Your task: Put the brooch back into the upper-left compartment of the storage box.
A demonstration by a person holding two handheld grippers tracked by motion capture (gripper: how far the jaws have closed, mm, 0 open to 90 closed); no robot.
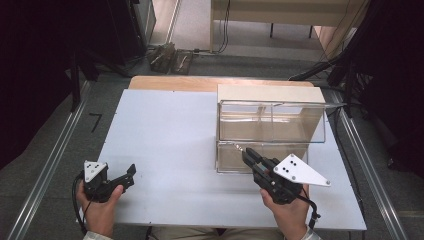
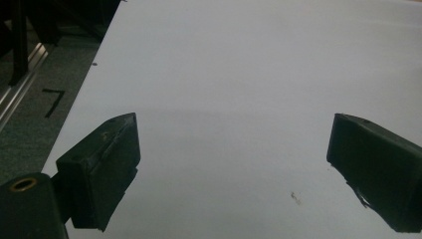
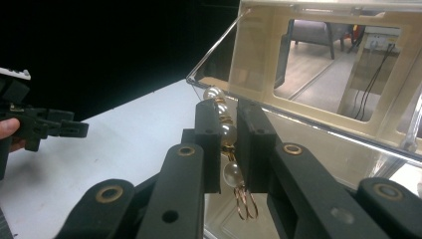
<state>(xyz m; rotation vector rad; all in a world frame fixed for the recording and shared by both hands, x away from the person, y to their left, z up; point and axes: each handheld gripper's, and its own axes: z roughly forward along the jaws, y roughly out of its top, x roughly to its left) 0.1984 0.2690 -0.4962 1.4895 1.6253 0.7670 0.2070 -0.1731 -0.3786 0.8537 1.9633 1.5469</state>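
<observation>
pearl strand (image 3: 225, 134) mostly pinched out of sight between the right gripper (image 3: 228, 124) jaws, just a speck in the high view, clear box (image 3: 318, 74) cut off at 3 o'clock, left gripper (image 2: 231, 164) jaws cropped at 6 o'clock

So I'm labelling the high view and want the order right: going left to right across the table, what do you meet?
Left gripper, jaws open over bare table → right gripper, shut on a pearl string → clear box, which stretches further right than the gripper's tip.
</observation>
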